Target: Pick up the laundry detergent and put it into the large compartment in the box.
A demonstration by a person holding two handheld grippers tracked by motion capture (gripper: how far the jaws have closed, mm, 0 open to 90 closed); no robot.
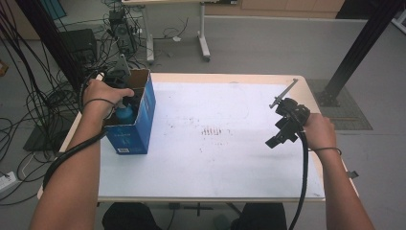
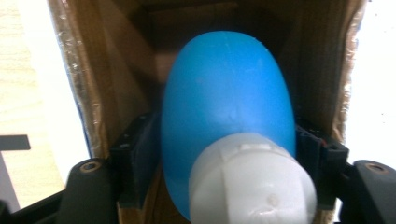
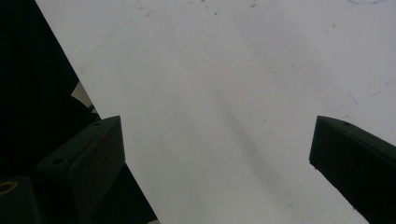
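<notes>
A blue carton (image 1: 139,127) with its top open stands on the left part of the white table (image 1: 215,163). Inside it is a blue bottle (image 1: 125,114) with a white cap (image 2: 252,182). My left gripper (image 1: 127,106) reaches down into the carton. In the left gripper view the blue bottle (image 2: 224,93) sits between the jaws of that gripper (image 2: 219,154), whose pads lie close beside its sides without squeezing. The carton's brown inner walls (image 2: 93,70) rise on both sides. My right gripper (image 1: 280,138) hovers open over the table's right part, and its jaws (image 3: 217,140) have only the bare table (image 3: 233,70) between them.
Black cables (image 1: 43,96) and equipment lie on the floor left of the table. A second table's legs (image 1: 203,43) stand behind. A black post (image 1: 356,48) rises at the back right. The table's left edge runs close to the carton.
</notes>
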